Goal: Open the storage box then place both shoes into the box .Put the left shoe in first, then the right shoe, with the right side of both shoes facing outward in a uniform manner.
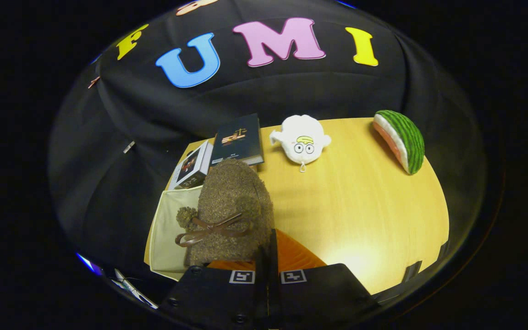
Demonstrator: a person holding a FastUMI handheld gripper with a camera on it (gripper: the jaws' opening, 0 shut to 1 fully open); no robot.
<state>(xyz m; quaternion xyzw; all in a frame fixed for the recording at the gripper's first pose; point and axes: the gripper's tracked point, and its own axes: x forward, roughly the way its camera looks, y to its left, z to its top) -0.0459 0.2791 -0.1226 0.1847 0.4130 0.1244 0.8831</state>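
Item: fuzzy brown shoe (232, 211), pinched at its heel rim by my gripper (267, 256), hanging over the open storage box (167, 229). I'd lower it squarely inside the box, bow level, before releasing.

Bare worktop (365, 201) lies open right of the shoe (232, 206). Beyond it stand two books (239, 140), a plush toy (301, 140) and a watermelon slice (401, 140).
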